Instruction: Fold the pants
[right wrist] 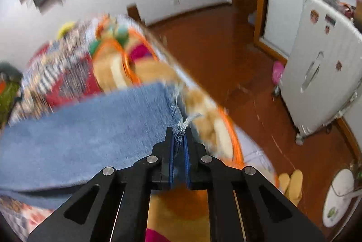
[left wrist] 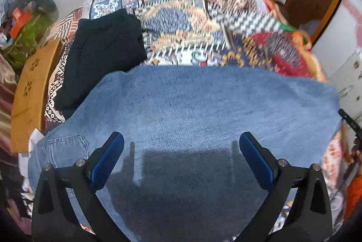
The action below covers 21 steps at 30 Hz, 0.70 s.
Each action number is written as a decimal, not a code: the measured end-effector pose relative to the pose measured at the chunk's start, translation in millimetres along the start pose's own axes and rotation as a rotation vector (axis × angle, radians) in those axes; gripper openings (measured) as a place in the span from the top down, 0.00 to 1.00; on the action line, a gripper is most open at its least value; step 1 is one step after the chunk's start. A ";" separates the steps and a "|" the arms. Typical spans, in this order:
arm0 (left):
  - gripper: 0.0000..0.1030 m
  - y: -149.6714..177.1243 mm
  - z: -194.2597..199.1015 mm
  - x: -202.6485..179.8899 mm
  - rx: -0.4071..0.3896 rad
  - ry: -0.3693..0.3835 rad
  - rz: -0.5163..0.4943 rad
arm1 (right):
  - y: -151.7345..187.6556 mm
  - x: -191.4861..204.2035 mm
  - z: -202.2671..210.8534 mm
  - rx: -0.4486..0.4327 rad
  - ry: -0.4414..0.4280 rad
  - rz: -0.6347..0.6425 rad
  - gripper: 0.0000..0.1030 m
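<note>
Blue jeans (left wrist: 199,106) lie spread on a bed with a patterned cover (left wrist: 192,22); a back pocket (left wrist: 67,149) shows at the lower left. My left gripper (left wrist: 181,140) is open and empty, hovering just above the denim. In the right wrist view my right gripper (right wrist: 179,131) is shut on the frayed hem (right wrist: 181,126) of the jeans (right wrist: 90,124) and holds that end lifted above the bed's right edge. Both views are motion-blurred.
A folded dark garment (left wrist: 101,54) lies on the bed left of the jeans. A wooden headboard (left wrist: 29,95) and piled clutter (left wrist: 25,27) stand at the left. Right of the bed are a wooden floor (right wrist: 226,50), a white fridge (right wrist: 316,72), slippers (right wrist: 291,183) and a fan base (right wrist: 339,196).
</note>
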<state>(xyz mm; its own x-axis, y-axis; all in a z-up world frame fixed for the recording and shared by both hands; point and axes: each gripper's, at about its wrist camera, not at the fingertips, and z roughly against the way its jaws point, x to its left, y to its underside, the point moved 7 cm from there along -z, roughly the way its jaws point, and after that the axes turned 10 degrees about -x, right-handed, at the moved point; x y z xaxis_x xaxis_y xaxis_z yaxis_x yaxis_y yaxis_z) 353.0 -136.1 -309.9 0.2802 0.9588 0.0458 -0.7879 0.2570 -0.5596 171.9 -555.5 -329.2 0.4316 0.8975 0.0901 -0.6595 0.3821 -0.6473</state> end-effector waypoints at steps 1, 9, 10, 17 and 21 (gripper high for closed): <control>0.00 4.8 -6.7 -3.6 0.020 -0.003 -0.021 | 3.9 0.4 0.5 0.000 -0.003 0.023 0.93; 0.00 5.4 -13.9 -29.9 -0.029 -0.043 -0.111 | -8.8 -12.6 55.2 -0.071 -0.001 0.027 0.51; 0.00 4.8 -13.9 -34.2 -0.032 -0.036 -0.120 | -7.1 -11.2 60.6 -0.079 -0.023 0.016 0.48; 0.00 0.6 -24.5 -73.4 -0.016 0.008 -0.167 | 19.3 6.7 45.2 0.014 -0.152 -0.090 0.48; 0.00 3.4 -25.9 -84.9 -0.024 0.019 -0.172 | 22.3 8.9 28.9 0.034 -0.133 -0.088 0.48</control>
<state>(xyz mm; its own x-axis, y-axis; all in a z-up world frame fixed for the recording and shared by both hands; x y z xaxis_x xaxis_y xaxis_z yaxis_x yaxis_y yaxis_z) 340.8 -219.7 -337.1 0.4203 0.8985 0.1270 -0.7145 0.4139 -0.5641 143.3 -532.7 -321.0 0.4049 0.8807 0.2459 -0.6442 0.4656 -0.6068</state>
